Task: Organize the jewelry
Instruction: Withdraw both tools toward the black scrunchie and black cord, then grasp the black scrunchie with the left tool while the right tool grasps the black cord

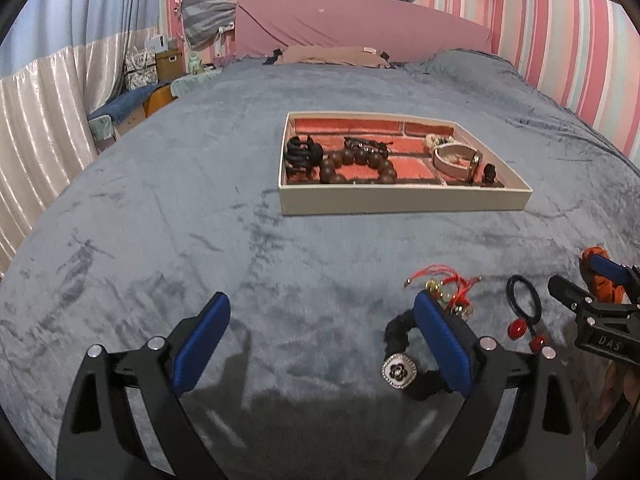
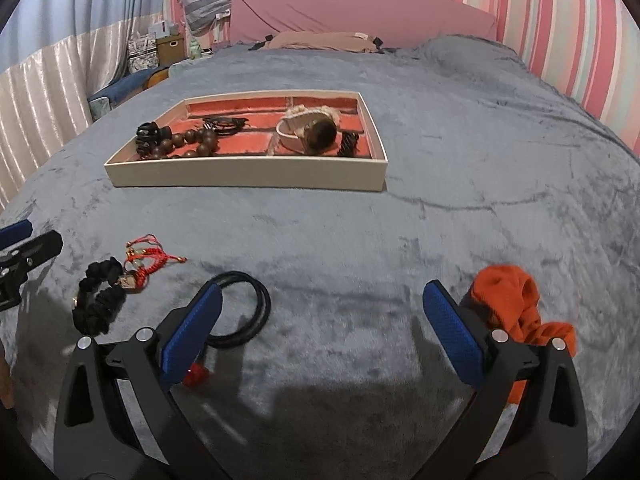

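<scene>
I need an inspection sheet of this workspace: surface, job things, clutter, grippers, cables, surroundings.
Surface: grey plush blanket on a bed.
Job things: jewelry tray holds wooden bead bracelet, black claw clip, watch. Loose on the blanket: black scrunchie, red cord bracelet, black hair tie, orange scrunchie.
Clutter: nothing seen.
Grippers: left gripper open, empty; right gripper open, empty.
Cables: nothing seen.
Surroundings: striped wall, curtain.
</scene>
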